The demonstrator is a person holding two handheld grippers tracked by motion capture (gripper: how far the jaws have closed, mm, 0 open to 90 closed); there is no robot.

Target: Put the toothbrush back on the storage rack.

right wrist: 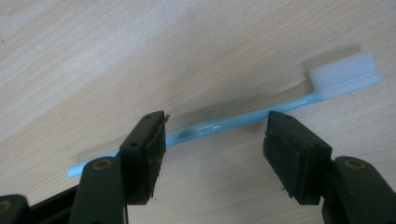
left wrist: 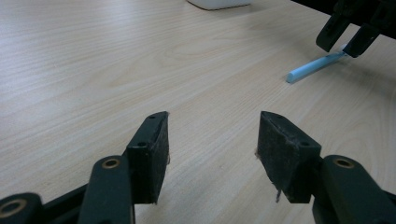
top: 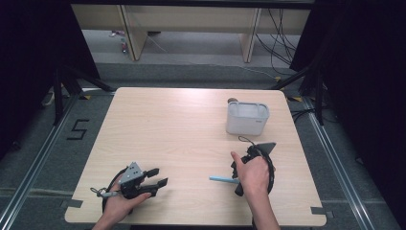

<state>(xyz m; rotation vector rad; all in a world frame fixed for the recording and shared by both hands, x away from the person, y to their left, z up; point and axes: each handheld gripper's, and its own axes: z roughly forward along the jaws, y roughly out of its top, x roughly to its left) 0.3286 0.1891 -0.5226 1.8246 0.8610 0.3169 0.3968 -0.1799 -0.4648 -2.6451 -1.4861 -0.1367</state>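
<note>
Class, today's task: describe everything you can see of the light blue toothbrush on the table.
The toothbrush is slim, of light blue plastic by its look, with a white bristle head at one end and a plain rounded handle. It lies flat on the pale wooden table, near the person's side, bristles turned sideways. The right claw stands open astride its handle; whether the jaws touch it cannot be told. Nothing else touches it.

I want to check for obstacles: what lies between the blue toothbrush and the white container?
Nothing: in the high view, bare table separates the toothbrush from the white container, apart from the right gripper reaching down over the brush.
</note>
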